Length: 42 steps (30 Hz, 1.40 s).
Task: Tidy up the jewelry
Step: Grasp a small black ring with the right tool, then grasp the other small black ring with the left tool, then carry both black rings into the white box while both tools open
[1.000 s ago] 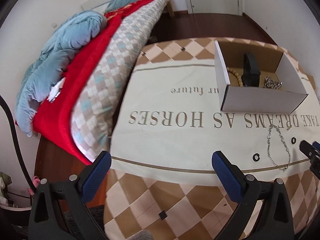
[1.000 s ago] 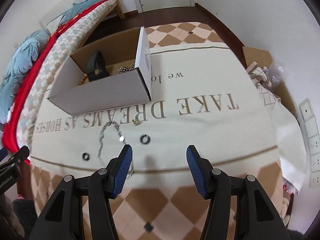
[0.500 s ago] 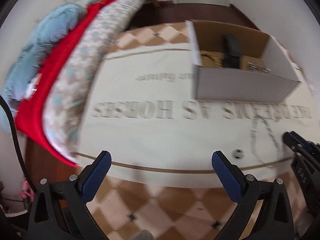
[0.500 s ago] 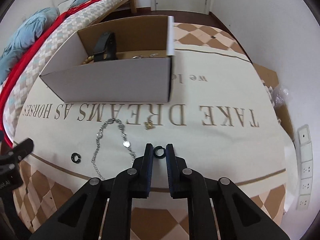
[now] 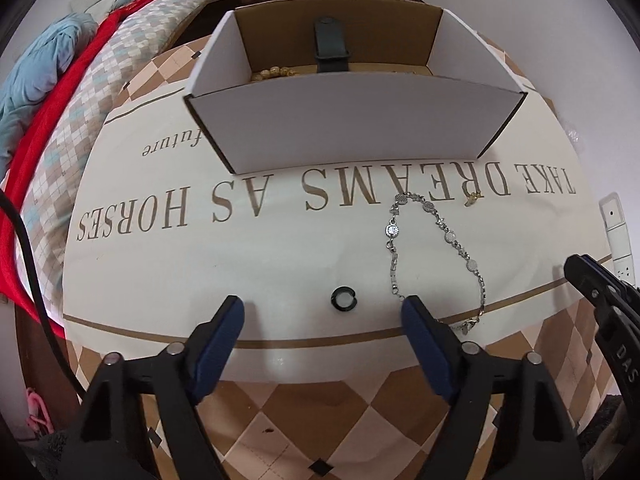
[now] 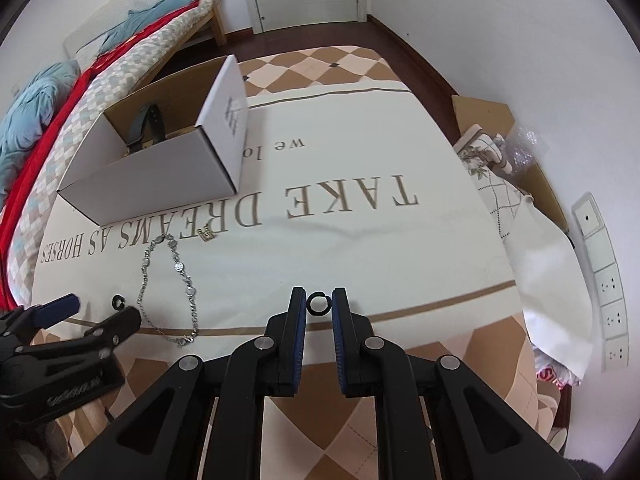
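My right gripper [image 6: 319, 303] is shut on a small black ring [image 6: 319, 304] and holds it above the cream cloth. My left gripper [image 5: 322, 314] is open, its fingers either side of a second black ring [image 5: 343, 299] lying on the cloth. A silver chain bracelet [image 5: 434, 248] lies right of that ring; it also shows in the right wrist view [image 6: 170, 280]. A small gold charm [image 5: 473, 199] lies near the printed lettering. The white cardboard box [image 5: 352, 120] behind holds a black watch strap [image 5: 330, 44] and wooden beads [image 5: 274, 73].
A bed with red and blue blankets [image 5: 52, 92] runs along the left. A power strip [image 6: 602, 276], white cloth [image 6: 540, 280] and cardboard [image 6: 496, 120] lie off the right edge. My right gripper's side [image 5: 608, 320] shows at the left wrist view's right edge.
My left gripper swung right and now straddles the second black ring. My right gripper closed on the first ring and lifted it back off the cloth.
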### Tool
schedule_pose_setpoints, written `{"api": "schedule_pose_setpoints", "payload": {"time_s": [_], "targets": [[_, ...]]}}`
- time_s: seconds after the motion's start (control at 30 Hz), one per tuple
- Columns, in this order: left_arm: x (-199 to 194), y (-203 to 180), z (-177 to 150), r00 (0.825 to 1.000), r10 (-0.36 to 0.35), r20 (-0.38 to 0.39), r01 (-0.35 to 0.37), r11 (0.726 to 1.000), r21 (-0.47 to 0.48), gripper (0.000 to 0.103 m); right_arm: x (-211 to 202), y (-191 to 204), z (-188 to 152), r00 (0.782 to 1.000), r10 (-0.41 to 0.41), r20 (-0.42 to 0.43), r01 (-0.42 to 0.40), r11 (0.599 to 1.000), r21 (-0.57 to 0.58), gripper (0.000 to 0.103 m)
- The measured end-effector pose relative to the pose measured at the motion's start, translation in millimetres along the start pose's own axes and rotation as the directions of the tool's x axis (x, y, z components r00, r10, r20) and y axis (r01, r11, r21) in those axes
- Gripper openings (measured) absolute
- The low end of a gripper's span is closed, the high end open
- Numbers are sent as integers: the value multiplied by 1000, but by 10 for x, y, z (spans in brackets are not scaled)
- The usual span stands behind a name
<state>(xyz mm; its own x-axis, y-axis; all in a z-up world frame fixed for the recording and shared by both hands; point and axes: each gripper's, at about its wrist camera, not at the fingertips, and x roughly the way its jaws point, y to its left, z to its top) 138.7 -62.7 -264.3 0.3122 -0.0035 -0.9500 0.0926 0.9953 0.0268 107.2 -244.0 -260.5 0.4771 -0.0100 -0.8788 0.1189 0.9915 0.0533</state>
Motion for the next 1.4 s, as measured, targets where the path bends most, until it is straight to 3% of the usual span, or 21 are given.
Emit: {"api": "schedule_pose_setpoints", "payload": {"time_s": [0.07,0.17,0.23,0.37,0.43,0.47,0.8,1.13,1.27,1.4], "targets": [[8,4,-4,1000,-3,5,3,1000,2,75,7,-3,-31,1000,1,-2,-1,1000,7,13],[-10,-6,-16,1000,-20,23,19,1000,10,60,15,-11,-62,1000,3,-3,-3,1000,13,13],[-36,-30,-18,999,-26,38,25,999,25,42,20,-12,-66,1000,2,-4,-2,1000,16,13],[-77,-133,-28,998,-20,53,17,999,48,29,27,-19,-69,1000,4,-4,-4,1000,27,13],[-81,-155,-25,998,-23,60,19,998,58,13,19,-21,-70,1000,5,-2,-5,1000,29,13],[-85,-174,-29,998,-18,63,14,998,65,10,6,-19,-69,1000,4,2,-4,1000,28,13],[-173,-108,-125,997,-30,69,27,999,45,10,-155,-30,14,999,22,44,-24,999,43,14],[-380,234,-197,995,-65,70,67,997,-22,10,-324,57,60,995,71,74,-74,996,46,13],[-595,393,-96,991,-94,98,99,994,-54,10,-437,112,125,990,106,91,-110,993,36,13],[-899,496,203,980,-117,160,127,990,-57,10,-585,267,327,979,171,115,-174,985,10,13]]}}
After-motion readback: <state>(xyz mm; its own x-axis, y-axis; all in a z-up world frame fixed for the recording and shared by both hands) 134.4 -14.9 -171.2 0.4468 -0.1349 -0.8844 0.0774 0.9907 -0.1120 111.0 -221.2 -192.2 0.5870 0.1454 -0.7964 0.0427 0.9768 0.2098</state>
